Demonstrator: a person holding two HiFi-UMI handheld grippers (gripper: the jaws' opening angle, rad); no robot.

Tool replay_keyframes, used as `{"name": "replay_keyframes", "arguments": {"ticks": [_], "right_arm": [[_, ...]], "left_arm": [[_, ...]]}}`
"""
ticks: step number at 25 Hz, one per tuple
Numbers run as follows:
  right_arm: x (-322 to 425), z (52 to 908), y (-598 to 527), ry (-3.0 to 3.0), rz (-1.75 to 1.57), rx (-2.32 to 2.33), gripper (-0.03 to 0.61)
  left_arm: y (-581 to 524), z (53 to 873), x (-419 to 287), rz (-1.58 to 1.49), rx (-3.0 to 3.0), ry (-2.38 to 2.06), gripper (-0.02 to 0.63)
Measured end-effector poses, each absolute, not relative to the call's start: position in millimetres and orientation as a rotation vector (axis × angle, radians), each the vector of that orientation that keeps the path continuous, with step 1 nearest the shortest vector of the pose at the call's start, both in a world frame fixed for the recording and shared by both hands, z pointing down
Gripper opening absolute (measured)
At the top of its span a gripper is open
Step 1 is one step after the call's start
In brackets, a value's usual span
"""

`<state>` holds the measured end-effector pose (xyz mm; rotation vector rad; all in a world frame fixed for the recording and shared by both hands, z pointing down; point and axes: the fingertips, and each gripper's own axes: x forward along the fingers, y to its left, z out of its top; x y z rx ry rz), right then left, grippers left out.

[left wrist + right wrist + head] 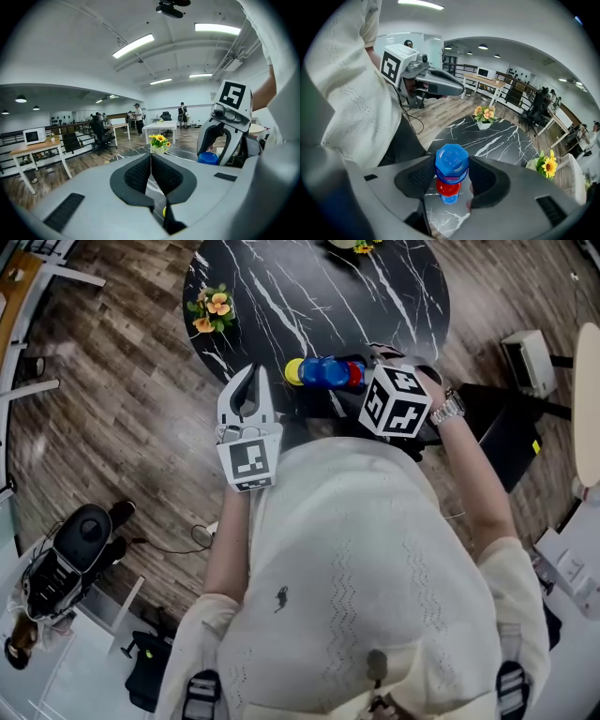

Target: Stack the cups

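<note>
A stack of cups, blue (452, 161) on top, then purple, red (448, 188) and blue, sits between the pads of my right gripper (452, 165). The pads press on both sides of the top blue cup. In the head view the blue and red cups (330, 372) lie just left of this gripper's marker cube (395, 400), which hides the jaws. A yellow cup (293, 371) shows beside them. I cannot tell whether the stack's far end rests on the black marble table (375, 296). My left gripper (255, 371) hovers at the table's near edge, shut and empty (151, 155).
A pot of orange flowers (211, 310) stands at the table's left rim, and a sunflower pot (544, 164) at its far side. A dark box (497, 427) and a white device (530, 357) sit on the wooden floor to the right. Desks, chairs and people fill the room behind.
</note>
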<state>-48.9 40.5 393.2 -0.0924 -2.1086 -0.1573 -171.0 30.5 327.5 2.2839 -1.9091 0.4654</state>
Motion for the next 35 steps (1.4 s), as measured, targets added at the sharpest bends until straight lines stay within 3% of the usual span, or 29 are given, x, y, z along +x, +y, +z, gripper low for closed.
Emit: {"name": "replay_keyframes", "arguments": {"ticks": [8, 22, 24, 29, 35], "right_arm": [[-46.5, 395.5, 46.0, -2.149, -0.1, -0.116, 0.279], [9.9, 319.5, -16.2, -2.517, 0.238, 0.237, 0.284], [19.8, 301.6, -27.4, -2.577, 0.235, 0.343, 0.233], [56.9, 240.4, -64.5, -2.706, 0.192, 0.689, 0.011], [95.7, 178.7, -59.5, -2.823, 0.366, 0.901, 0.008]], "left_arm": [[33.3, 332.0, -170.4, 0.45, 2.27, -1.915, 0.025], [16.6, 309.6, -156.5, 0.454, 2.292, -1.934, 0.025], [13.4, 299.5, -151.8, 0.424, 2.294, -1.939, 0.026], [-1.2, 255.6, -136.1, 0.305, 2.346, -1.94, 0.025], [-6.6, 200.6, -123.6, 0.192, 2.429, -1.934, 0.025]]}}
